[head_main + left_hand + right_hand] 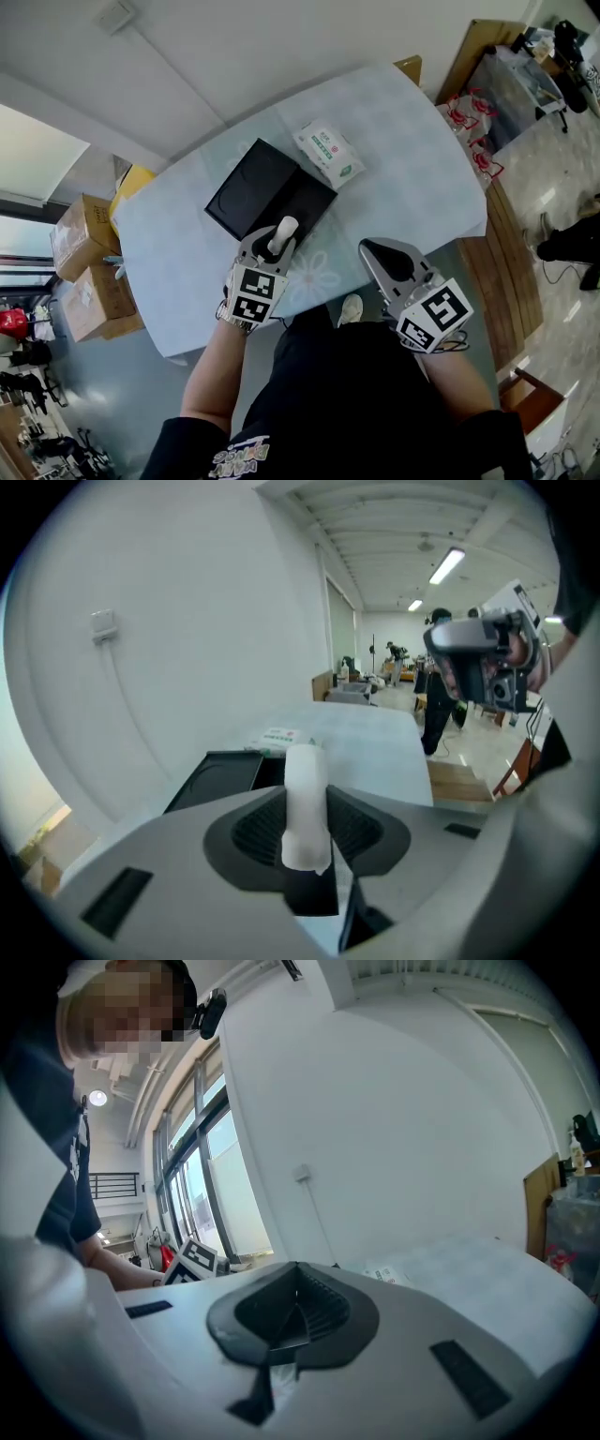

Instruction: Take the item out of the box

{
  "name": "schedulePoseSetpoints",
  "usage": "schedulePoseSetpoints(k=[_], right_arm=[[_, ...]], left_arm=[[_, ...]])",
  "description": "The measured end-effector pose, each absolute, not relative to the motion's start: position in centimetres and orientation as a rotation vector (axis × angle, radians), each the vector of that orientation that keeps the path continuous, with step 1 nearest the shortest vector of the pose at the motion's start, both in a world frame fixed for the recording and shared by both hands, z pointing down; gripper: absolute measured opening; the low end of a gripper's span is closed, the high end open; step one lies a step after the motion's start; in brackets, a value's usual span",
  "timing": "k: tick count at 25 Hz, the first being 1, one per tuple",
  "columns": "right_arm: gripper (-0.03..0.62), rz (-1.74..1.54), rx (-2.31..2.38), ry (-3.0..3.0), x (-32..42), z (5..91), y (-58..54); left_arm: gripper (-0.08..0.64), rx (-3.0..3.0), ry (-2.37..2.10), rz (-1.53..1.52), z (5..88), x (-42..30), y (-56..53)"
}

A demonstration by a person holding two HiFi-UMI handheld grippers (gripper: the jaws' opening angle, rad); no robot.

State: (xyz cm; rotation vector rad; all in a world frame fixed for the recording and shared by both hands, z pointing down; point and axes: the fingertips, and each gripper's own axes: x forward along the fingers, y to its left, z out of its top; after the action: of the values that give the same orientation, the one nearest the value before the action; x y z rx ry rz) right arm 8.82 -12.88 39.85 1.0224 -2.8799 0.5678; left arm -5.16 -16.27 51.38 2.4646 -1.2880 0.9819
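Table (pixel 412 159) under a pale cloth, black box (pixel 258 183) lying open on it, wipes pack (pixel 328 153) just beyond. The left gripper (pixel 274 246) is clamped on the white tube (pixel 284 232), holding it over the box's near edge, and it looks clear of the box! The right gripper (pixel 389 258) hangs beside it, jaws together, nothing in them. All that's left, I'd say, is setting the tube down.

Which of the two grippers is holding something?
The left gripper: a white tube is clamped between its jaws. The right gripper has its jaws together with nothing between them.
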Motion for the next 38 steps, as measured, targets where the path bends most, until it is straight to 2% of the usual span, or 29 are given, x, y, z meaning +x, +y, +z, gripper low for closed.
schedulePoseSetpoints(k=[7, 13, 22, 38], right_arm=[[0.009, 0.493, 0.958, -2.928, 8.5, 38.0, -10.9], [0.009, 0.45, 0.911, -2.963, 7.7, 36.8, -9.9], [0.009, 0.431, 0.832, -2.976, 4.8, 36.3, -8.2], [0.009, 0.443, 0.869, -2.944, -3.3, 36.4, -3.1]], left_arm=[[0.135, 2.544, -1.388, 0.51, 43.5, -4.0, -12.8], [0.135, 2.581, -1.472, 0.3, 38.5, -4.0, -9.7], [0.133, 2.589, -1.517, 0.151, 34.8, -5.5, -5.6], [0.133, 2.618, -1.439, 0.145, 34.3, -13.1, -0.1]])
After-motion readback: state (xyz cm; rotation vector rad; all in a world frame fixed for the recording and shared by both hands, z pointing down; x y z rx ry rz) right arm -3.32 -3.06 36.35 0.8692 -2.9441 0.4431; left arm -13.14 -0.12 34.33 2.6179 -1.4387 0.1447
